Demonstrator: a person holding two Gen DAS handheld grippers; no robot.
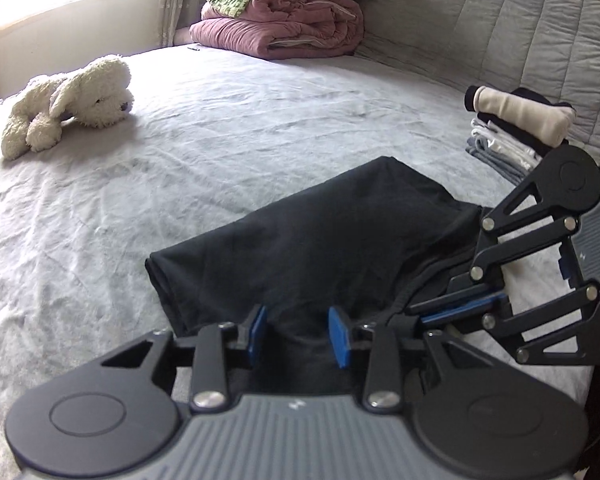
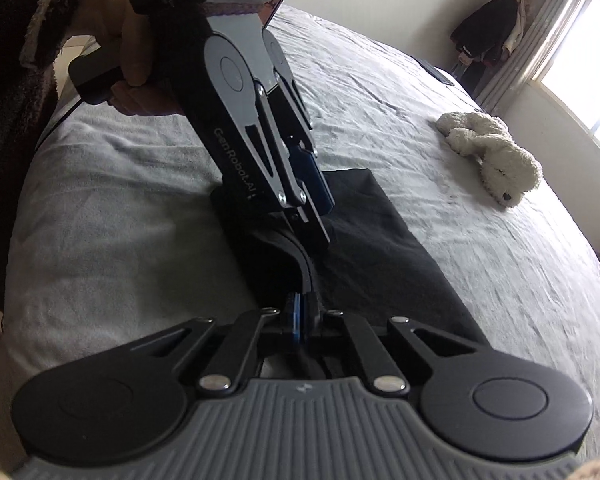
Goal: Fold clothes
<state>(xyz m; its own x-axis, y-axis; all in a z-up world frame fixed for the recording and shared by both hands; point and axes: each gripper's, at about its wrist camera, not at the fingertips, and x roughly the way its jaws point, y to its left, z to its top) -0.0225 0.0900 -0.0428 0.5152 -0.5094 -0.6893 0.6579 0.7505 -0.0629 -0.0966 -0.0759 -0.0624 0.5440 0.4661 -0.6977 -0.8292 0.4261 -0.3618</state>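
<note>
— Closest to us, what are the two grippers doing?

— The right gripper (image 2: 302,314) has its jaws pressed together on a ridge of the black garment (image 1: 312,240), near the edge of the bed (image 1: 220,128) where the person stands. The left gripper (image 1: 298,330) sits just beside it over the same near edge, jaws standing apart with dark cloth lying between the blue pads (image 1: 339,336); I'd say it isn't pinching anything at this moment

— So where is the garment in all this?

— Flat on the grey sheet, stretching away from the grippers as a long narrow band, which looks to me like it's already been folded lengthwise. I'd judge at least one more fold is left, end over end, before it's a packet

— And the rest of the job?

— Further right, against the quilted headboard (image 1: 500,28), there's a stack of folded clothes (image 1: 508,136) with a cream roll on top, so several pieces look done. I can't see any loose laundry waiting, so this may be the last one, though much of the room is out of sight

— Anything beyond that?

— Only a white plush toy (image 1: 68,104) well apart on the sheet, and piled quilts (image 1: 280,20) at the far corner by the window
</note>
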